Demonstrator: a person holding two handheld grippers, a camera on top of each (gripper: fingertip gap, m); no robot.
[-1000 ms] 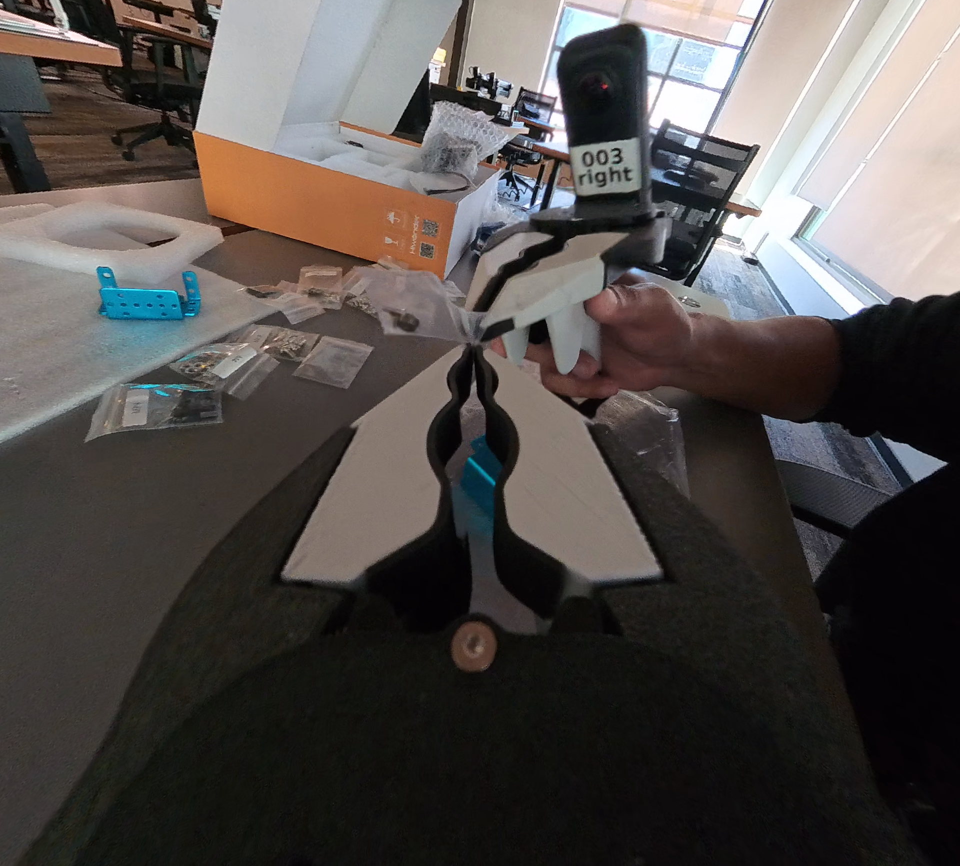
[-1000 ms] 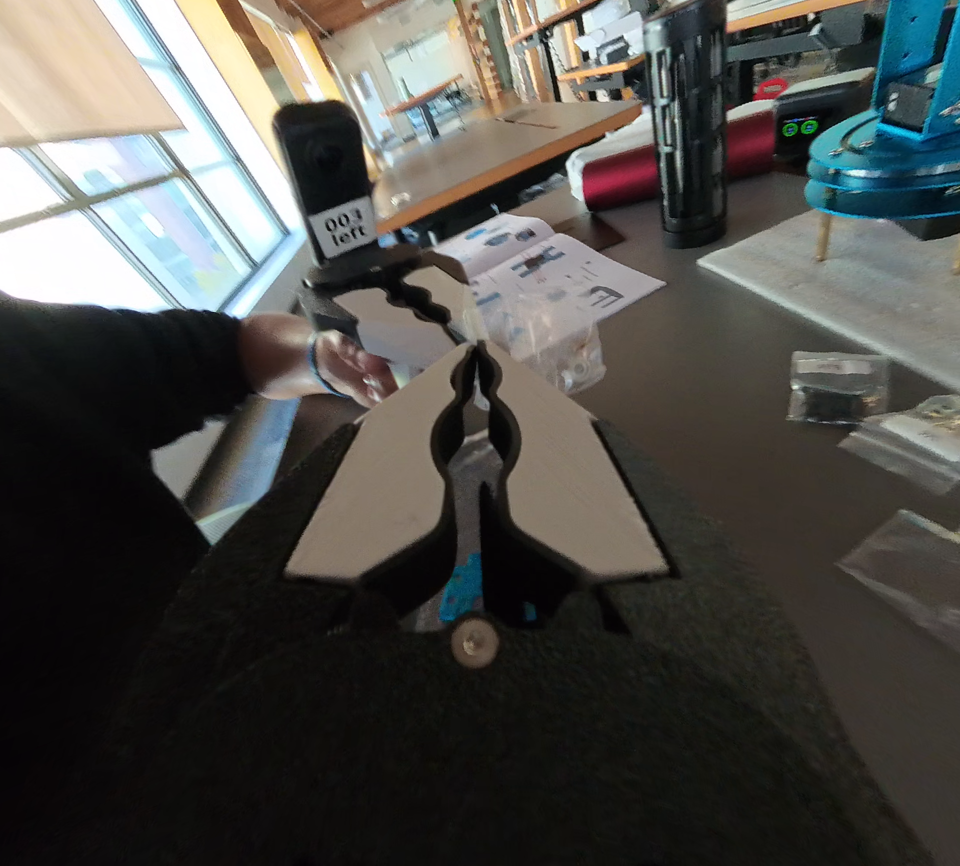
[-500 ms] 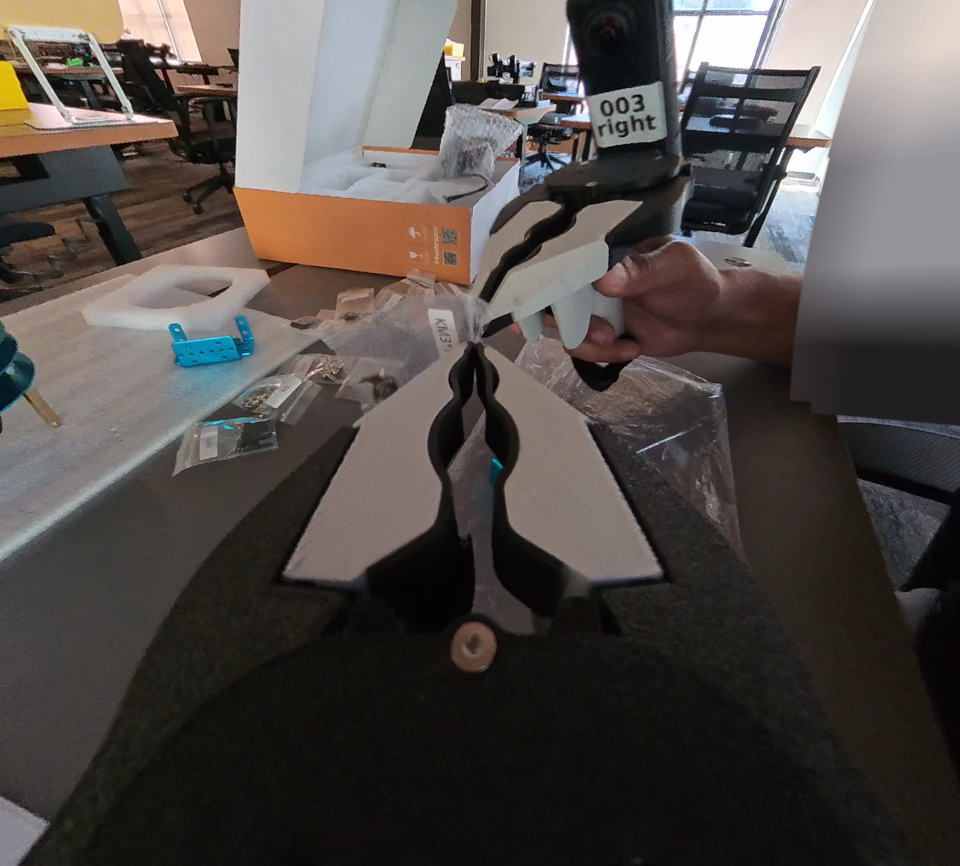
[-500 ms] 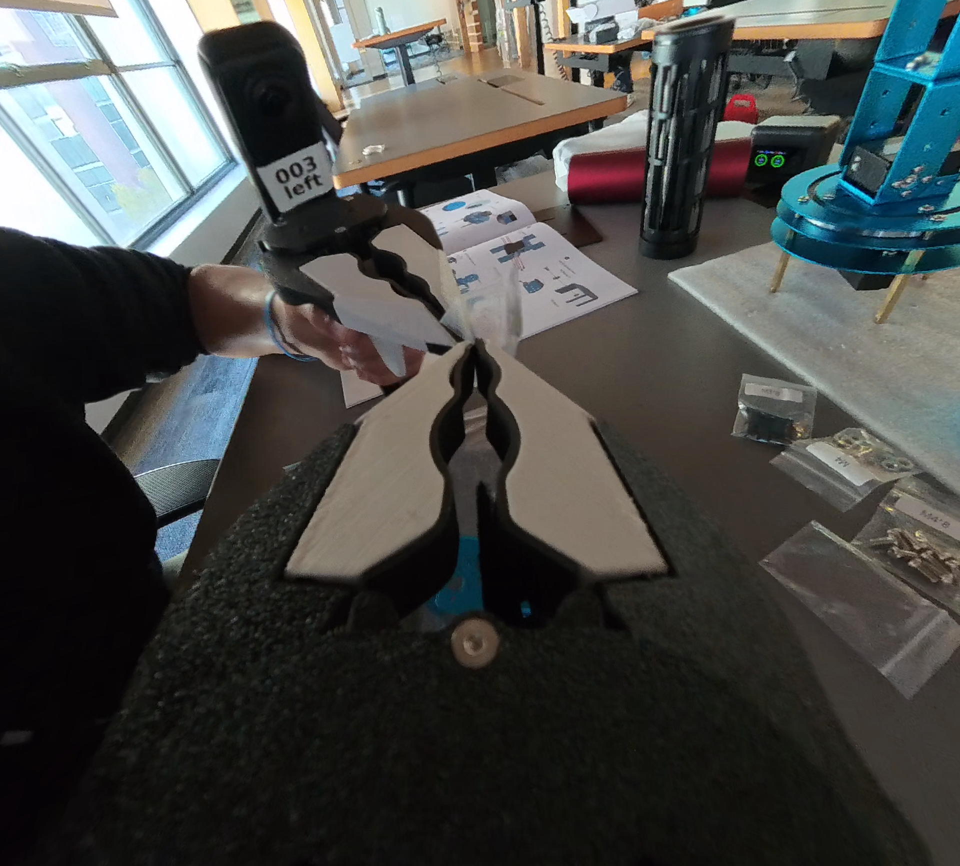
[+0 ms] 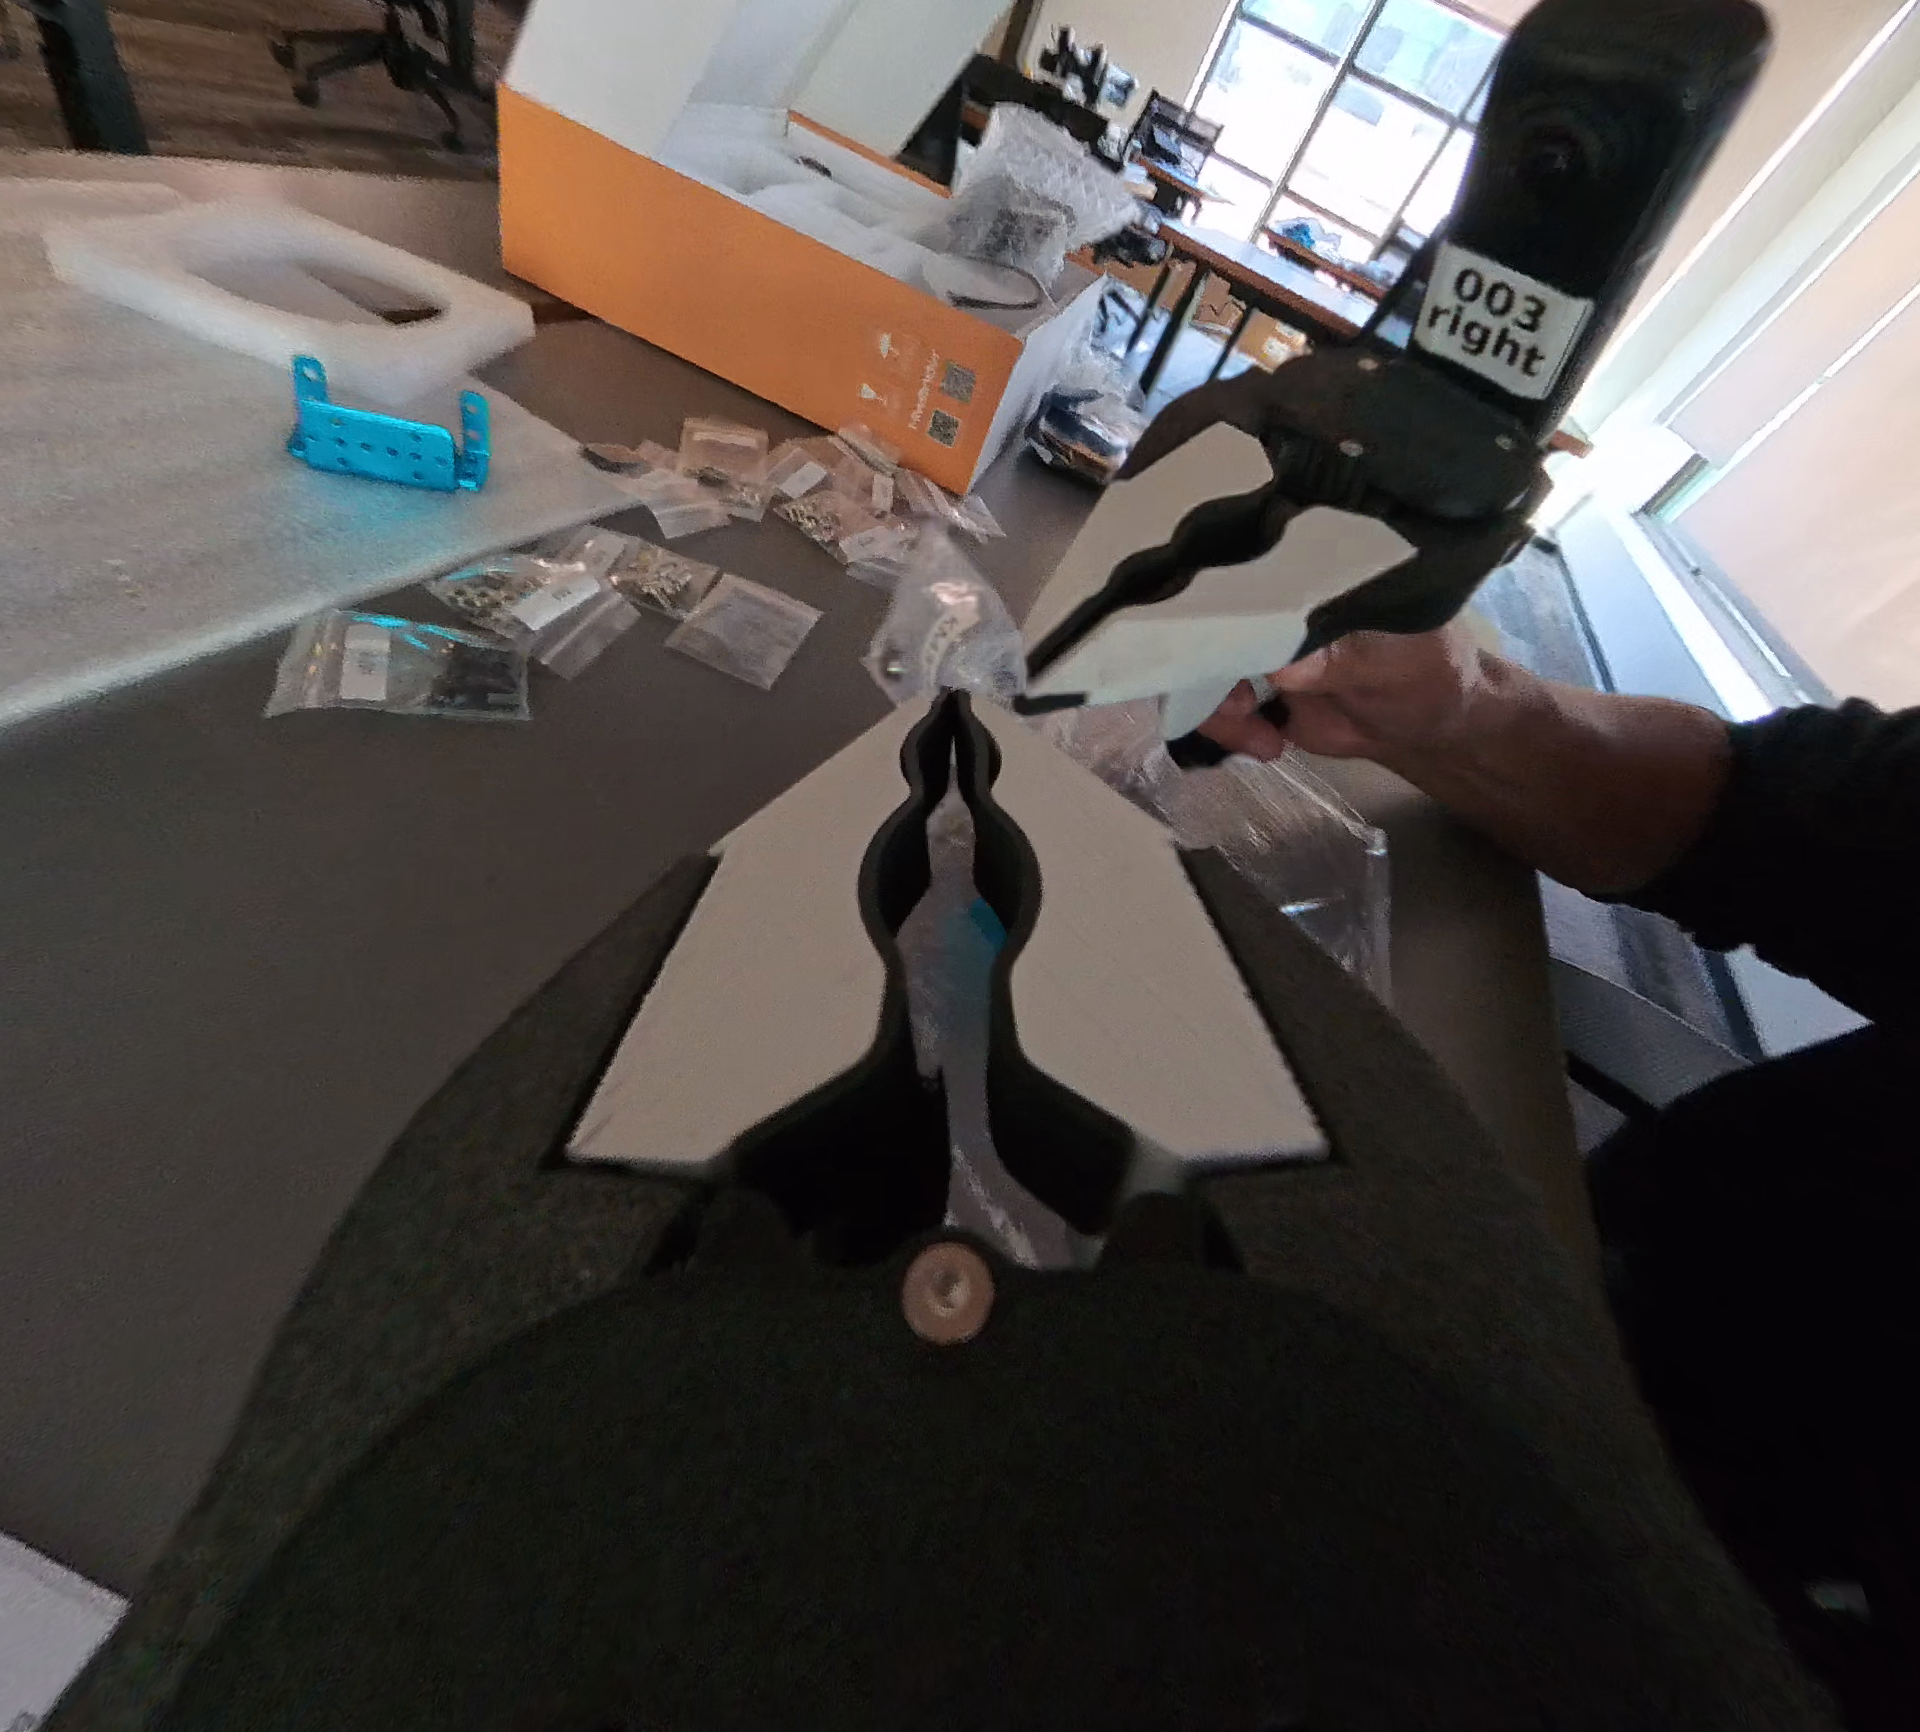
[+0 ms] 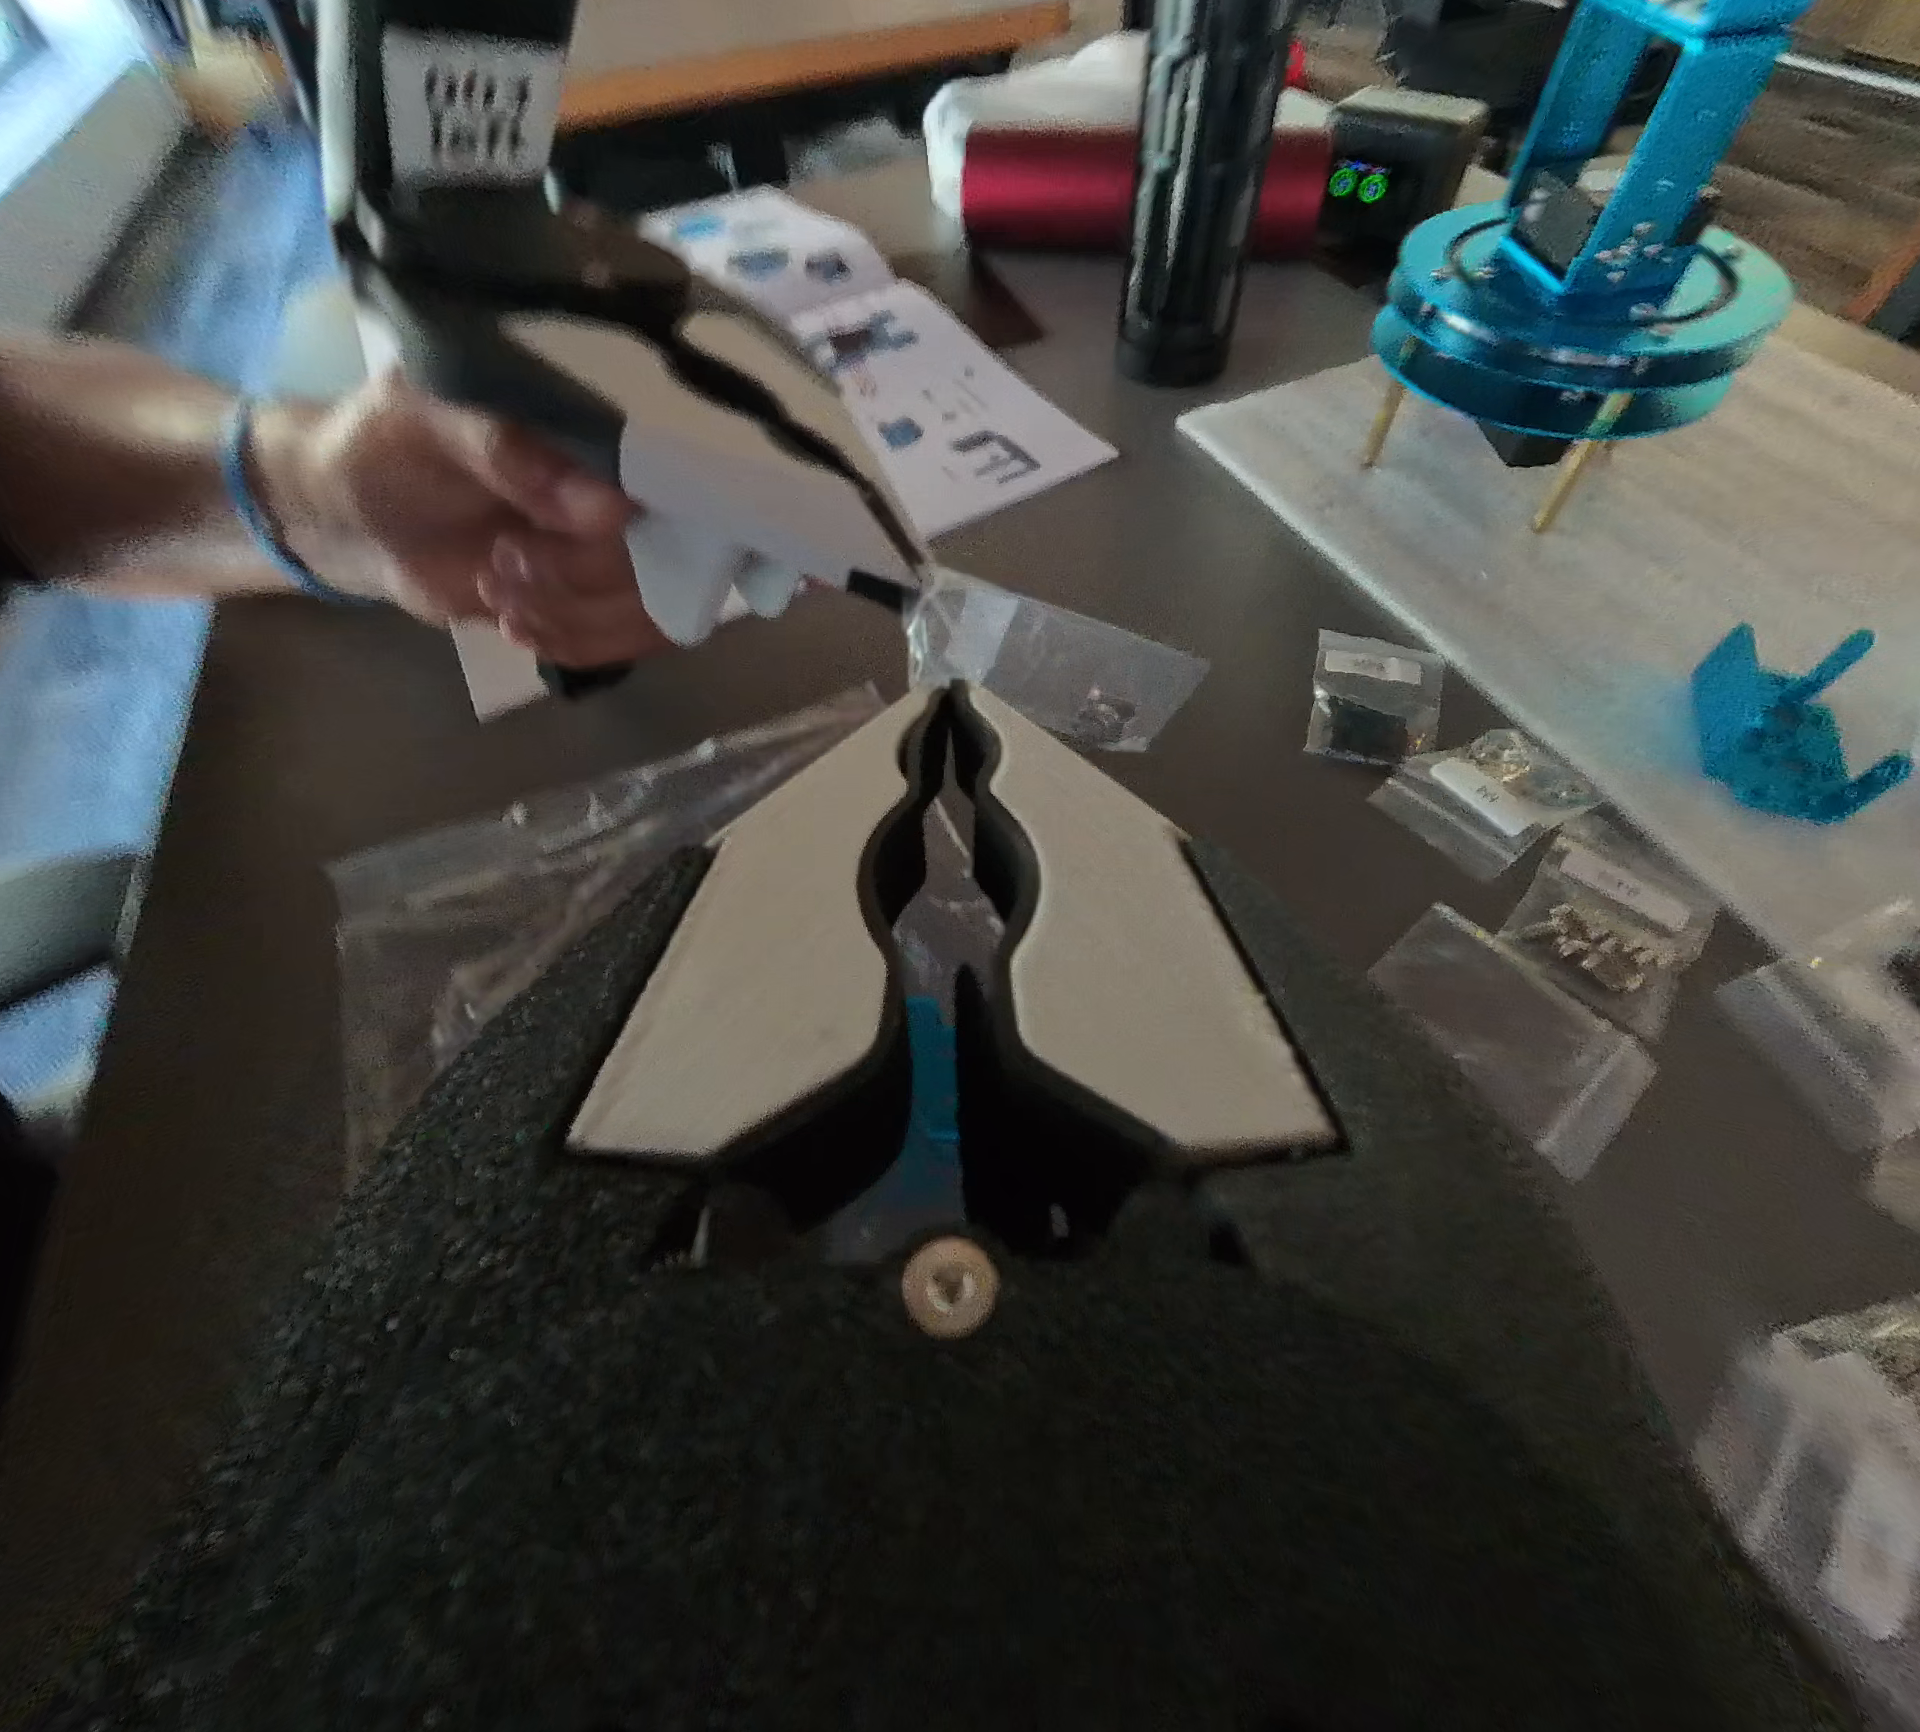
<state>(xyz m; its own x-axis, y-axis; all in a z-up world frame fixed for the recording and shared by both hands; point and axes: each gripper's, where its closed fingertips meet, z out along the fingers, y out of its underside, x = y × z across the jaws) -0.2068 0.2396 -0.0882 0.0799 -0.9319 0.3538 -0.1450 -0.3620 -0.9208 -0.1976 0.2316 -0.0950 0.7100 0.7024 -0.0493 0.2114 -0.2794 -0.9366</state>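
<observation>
Above the bench, near the edge where the person sits, the left gripper and the right gripper meet tip to tip. Each has its fingers closed on the same small clear bag, which hangs in the air between them, clear of the surface. Both bites take only the crumpled film at the very tips, so the hold looks slight; it would seem firmer with more film between the pads and no twist across the pinch. From the right wrist view, the bag runs its long axis from the pinched, bunched end out towards the bench's right side, roughly level and dipping a little. A small dark piece sits at its far end. A blue piece shows through the gap between the right gripper's fingers; whether it is in a bag cannot be told. The right hand sits over a larger clear bag lying at the near edge. Towards the far edge stand an orange and white box, a white foam frame and a blue bracket, with small hardware bags scattered between. Beyond the left hand lie an open booklet, a black cylinder and a blue metal assembly.
</observation>
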